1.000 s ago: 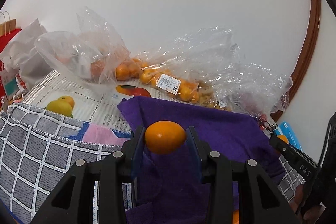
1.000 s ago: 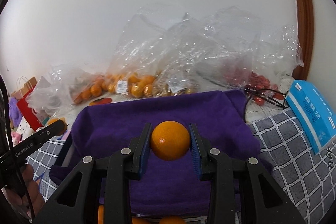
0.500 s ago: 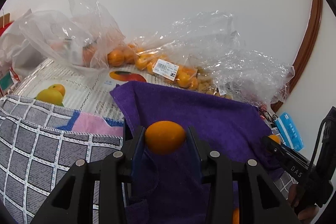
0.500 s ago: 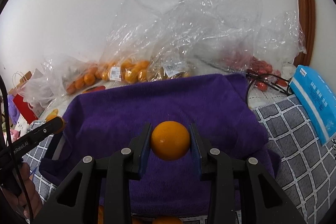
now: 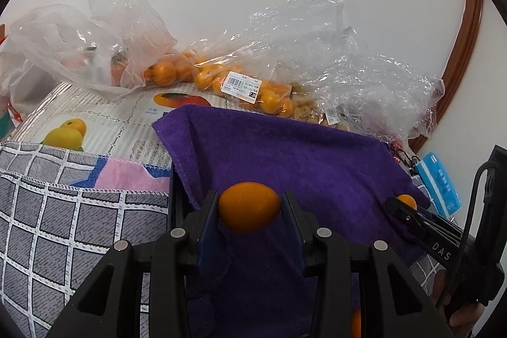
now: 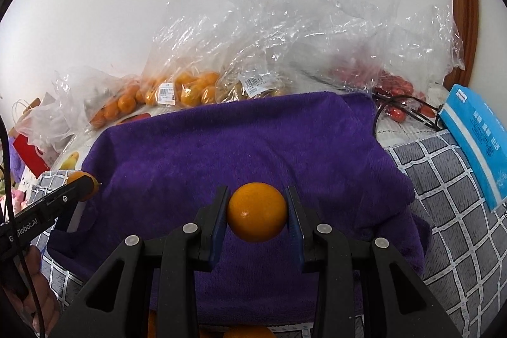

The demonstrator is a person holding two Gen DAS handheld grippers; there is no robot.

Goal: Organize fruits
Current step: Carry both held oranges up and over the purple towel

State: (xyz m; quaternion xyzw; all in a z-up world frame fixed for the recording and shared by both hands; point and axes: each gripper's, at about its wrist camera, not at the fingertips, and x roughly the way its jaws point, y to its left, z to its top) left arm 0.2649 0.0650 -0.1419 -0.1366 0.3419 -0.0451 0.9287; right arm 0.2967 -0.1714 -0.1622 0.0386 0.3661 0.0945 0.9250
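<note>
Over the purple towel, both claws have dipped closer to the cloth than a second ago, and the fruit bags by the wall sit higher in each view. The left claw is closed snugly on an oval orange, level and pointing toward the wall. The right claw is likewise clamped on a round orange, held above the towel's middle, with the blue packet off to its right.
</note>
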